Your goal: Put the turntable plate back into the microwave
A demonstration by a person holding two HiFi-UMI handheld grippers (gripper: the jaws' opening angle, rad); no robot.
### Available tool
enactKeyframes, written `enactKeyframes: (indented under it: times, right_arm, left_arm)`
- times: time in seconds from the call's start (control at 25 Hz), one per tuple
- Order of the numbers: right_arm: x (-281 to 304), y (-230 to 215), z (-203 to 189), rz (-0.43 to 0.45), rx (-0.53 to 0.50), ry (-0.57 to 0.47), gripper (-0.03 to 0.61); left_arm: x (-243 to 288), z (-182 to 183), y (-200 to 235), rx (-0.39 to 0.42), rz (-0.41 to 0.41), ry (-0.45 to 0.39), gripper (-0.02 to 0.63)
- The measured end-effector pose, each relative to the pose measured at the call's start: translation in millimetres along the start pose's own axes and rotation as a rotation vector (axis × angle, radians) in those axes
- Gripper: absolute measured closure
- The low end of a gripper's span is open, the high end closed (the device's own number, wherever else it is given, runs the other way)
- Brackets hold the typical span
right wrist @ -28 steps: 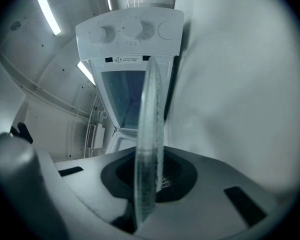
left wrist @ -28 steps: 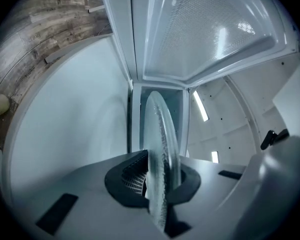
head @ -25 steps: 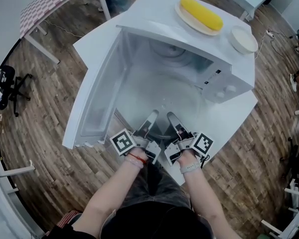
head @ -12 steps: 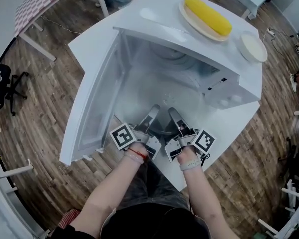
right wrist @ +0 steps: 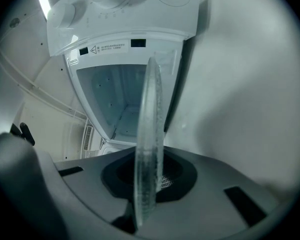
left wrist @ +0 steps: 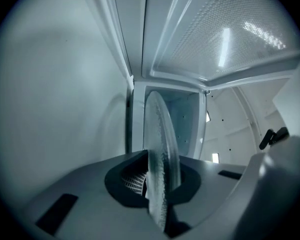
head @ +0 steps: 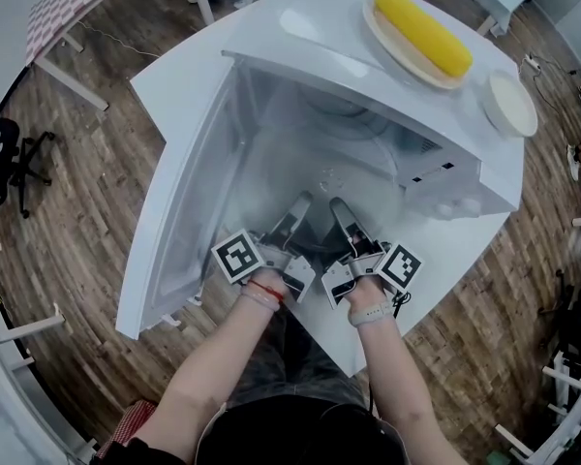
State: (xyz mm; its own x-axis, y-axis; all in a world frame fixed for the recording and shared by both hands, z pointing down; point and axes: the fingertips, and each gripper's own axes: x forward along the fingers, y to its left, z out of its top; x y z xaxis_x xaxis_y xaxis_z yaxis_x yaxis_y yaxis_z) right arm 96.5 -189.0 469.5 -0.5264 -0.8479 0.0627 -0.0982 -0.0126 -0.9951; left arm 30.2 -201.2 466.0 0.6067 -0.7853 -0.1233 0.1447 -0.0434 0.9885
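Note:
The clear glass turntable plate (head: 321, 184) is held level at the mouth of the white microwave (head: 368, 76), whose door (head: 184, 192) hangs open to the left. My left gripper (head: 295, 209) is shut on the plate's near-left rim and my right gripper (head: 340, 211) on its near-right rim. In the left gripper view the plate (left wrist: 162, 149) stands edge-on between the jaws of the left gripper (left wrist: 160, 184), with the cavity behind it. The right gripper view shows the same plate (right wrist: 150, 114) clamped in the right gripper (right wrist: 147, 179), below the control panel (right wrist: 115, 14).
On top of the microwave lies a corn cob (head: 424, 35) on a dish (head: 392, 42), with a white bowl (head: 510, 105) beside it. The microwave stands on a white table (head: 184, 76). Wood floor and other furniture surround it.
Both grippers have carried the plate a little forward, further into the microwave's opening. Both have stayed shut on it.

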Motion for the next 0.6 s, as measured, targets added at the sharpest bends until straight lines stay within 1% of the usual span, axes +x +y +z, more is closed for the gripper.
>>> enactKeyframes:
  times: [0.32, 0.6]
  right_arm:
    - [12, -1, 8, 0.002, -0.007, 0.000, 0.535]
    - [19, -3, 13, -0.010, 0.009, 0.005, 0.535]
  left_arm:
    - [11, 9, 1, 0.004, -0.004, -0.002, 0.583]
    - [17, 14, 3, -0.001, 0.012, -0.009, 0.581]
